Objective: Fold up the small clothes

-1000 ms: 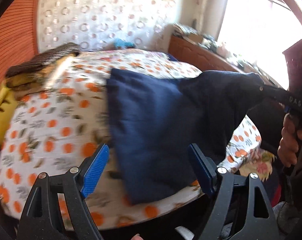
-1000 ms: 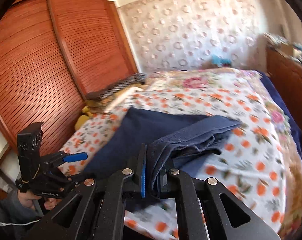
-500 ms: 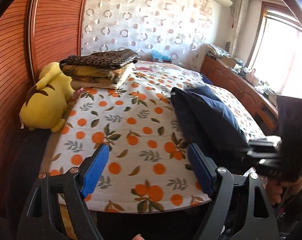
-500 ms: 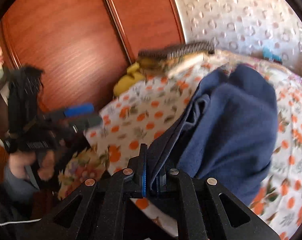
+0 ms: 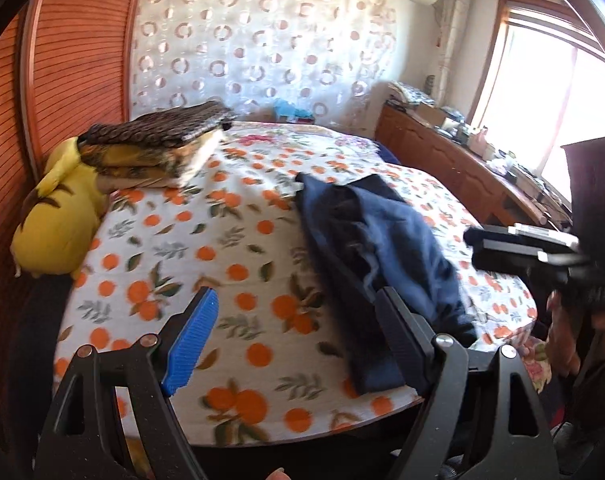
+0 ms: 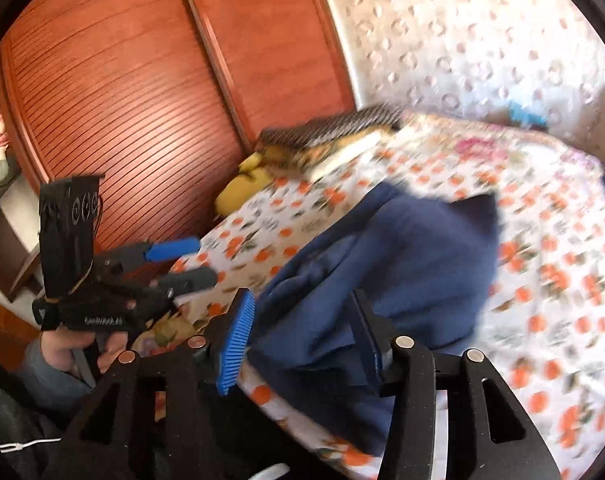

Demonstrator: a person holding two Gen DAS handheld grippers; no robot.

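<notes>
Garment: dark navy cloth (image 5: 382, 256) lies crumpled on the bed (image 5: 238, 240), on the right half of the near end in the left wrist view; its near edge reaches the bed's near rim
Garment shape: loosely bunched, layers overlapping, not flat; a pointed corner sticks up at its far side in the right wrist view (image 6: 406, 264)
Left gripper (image 5: 298, 344): fingers wide apart, nothing between them; hovers over the near edge of the bed, blue pad on the left finger (image 5: 190, 344) showing
Left gripper vs garment: right finger overlaps the near part of the cloth in the picture; contact cannot be told
Left gripper, right wrist view (image 6: 190, 260): held off the left near corner of the bed, apart from the cloth, fingers spread
Right gripper (image 6: 306, 344): fingers parted, navy cloth lying in the gap between them; neither pad visibly presses it
Right gripper, left wrist view (image 5: 478, 244): at the right side of the bed, just beside the cloth; finger gap not readable there
Bed cover: white with orange fruit print
Far left of bed: folded stack of patterned textiles (image 5: 158, 148), yellow plush toy (image 5: 58, 224) beside it against the slatted wooden doors (image 5: 74, 60)
Image quality: right wrist view motion-blurred
</notes>
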